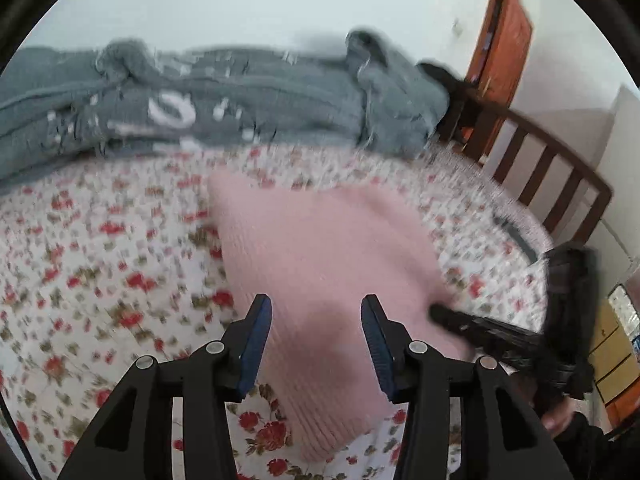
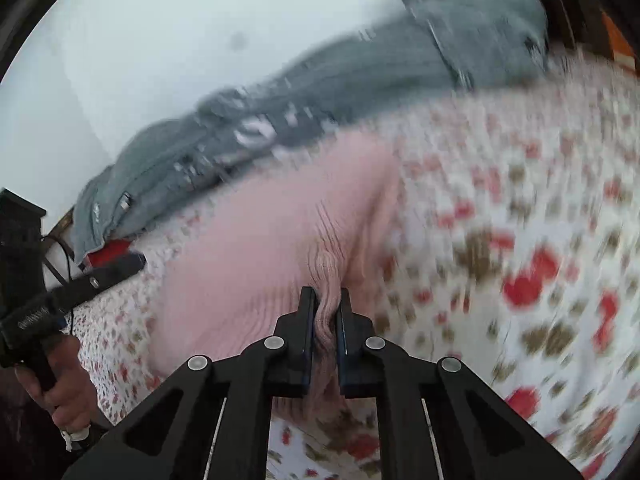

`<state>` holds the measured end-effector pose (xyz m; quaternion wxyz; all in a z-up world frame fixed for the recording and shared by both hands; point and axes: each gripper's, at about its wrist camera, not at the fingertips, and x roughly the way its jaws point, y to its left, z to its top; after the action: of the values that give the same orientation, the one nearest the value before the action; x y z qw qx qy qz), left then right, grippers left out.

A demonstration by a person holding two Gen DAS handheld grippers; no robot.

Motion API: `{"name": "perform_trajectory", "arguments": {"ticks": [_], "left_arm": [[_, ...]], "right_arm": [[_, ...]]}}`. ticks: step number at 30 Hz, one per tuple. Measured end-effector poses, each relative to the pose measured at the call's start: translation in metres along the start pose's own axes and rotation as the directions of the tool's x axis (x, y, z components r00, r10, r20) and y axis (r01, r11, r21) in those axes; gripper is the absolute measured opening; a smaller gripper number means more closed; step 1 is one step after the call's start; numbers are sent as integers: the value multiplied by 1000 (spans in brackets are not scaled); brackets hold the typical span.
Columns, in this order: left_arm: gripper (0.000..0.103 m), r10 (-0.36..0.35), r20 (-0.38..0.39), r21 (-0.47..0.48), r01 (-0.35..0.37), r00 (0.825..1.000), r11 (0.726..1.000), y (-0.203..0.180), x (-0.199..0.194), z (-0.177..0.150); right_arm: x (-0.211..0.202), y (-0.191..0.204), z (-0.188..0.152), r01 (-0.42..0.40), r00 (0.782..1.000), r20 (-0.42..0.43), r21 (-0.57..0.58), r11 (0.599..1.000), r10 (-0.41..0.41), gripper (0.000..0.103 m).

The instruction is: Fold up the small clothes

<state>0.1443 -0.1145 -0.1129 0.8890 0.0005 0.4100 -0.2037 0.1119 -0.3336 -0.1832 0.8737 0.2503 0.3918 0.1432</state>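
Observation:
A pink ribbed knit garment lies on the floral bedsheet. My left gripper hovers over its near part, open, with nothing pinched between the blue pads. The right gripper reaches in from the right and meets the garment's right edge. In the right wrist view that gripper is shut on a bunched fold of the pink garment. The left gripper shows at the left there, held by a hand, its tips by the garment's far edge.
A crumpled grey cloth with white print lies along the back of the bed against the pale wall. A dark wooden slatted bed rail and a brown door stand at the right. A dark flat object lies on the sheet near the rail.

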Motion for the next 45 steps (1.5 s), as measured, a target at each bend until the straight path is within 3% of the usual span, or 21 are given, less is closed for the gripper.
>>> {"name": "perform_trajectory", "arguments": {"ticks": [2,5,9,14,17,22,27,31,36,40,45], "left_arm": [[48,62,-40,30,-61,997,998,-2,17,-10],[48,59,-21,70,-57,998,996,-4,11,-14],[48,-5,31,6,4,1000,1000,4,-1,-2],[53,45,-5,62,-44,999,997,-2,21,-9],[56,17,0,59,-17,1000,998,1,16,-12],[58,-16,-3,29,16,1000,999,13,11,-5],[59,-24,7,-16,24,1000,1000,24,14,9],[59,-38,-27,-61,37,999,997,40,28,20],[69,-50,-70,-87,44,996,995,51,48,24],[69,-77,-90,-96,69,993,993,52,59,26],[74,-104,-104,-119,92,989,989,56,72,26]], "right_arm": [[-4,3,2,7,1000,-8,-9,1000,-8,12],[-13,12,13,44,999,-12,-50,998,-45,24],[-31,34,26,84,992,103,-119,989,-71,24],[-22,56,35,97,983,172,-190,977,-64,24],[8,48,26,225,973,109,-219,949,-205,19],[4,26,20,168,985,71,-160,973,-158,22],[8,28,21,172,985,54,-154,973,-166,22],[5,18,33,136,991,29,-88,987,-133,38],[13,21,51,131,991,23,-89,987,-129,46],[36,9,59,132,990,-49,-30,991,-133,65],[51,-12,57,54,995,-91,73,996,-48,70]]}}
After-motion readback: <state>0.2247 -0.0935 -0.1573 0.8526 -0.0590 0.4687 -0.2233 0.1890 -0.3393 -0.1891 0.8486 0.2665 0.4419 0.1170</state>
